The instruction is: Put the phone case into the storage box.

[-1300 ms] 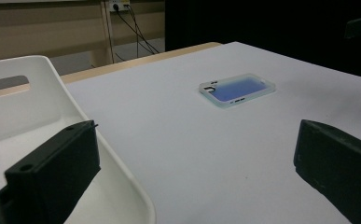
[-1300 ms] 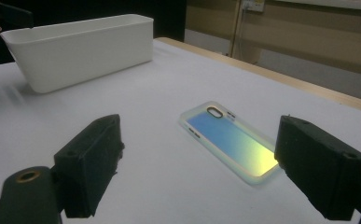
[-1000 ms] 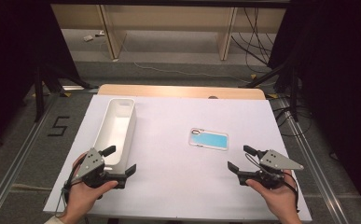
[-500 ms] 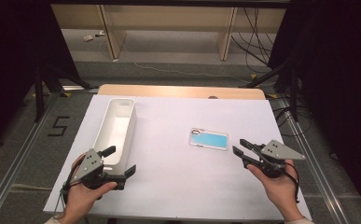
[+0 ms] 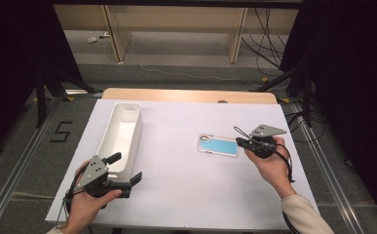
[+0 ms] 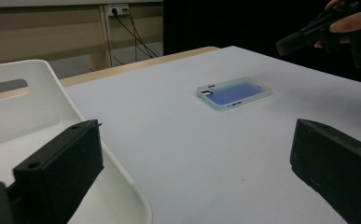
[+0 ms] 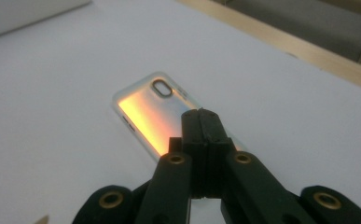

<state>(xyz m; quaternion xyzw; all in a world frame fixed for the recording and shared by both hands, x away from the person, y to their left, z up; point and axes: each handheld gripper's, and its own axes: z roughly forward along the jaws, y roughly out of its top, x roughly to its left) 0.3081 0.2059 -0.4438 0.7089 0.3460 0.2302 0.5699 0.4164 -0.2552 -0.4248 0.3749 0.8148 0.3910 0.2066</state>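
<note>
Above the phone case [image 5: 218, 145], closed right gripper [image 5: 239, 142]

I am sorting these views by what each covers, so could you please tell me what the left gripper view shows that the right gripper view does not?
The left gripper view alone shows the left gripper with its jaws wide apart, the white tray beside one jaw, and the right gripper in a hand above the far edge of the table. The right gripper view alone shows that gripper's jaws pressed together, with nothing between them, just above the near end of the phone case. Both share the phone case lying flat on the white table.
</note>
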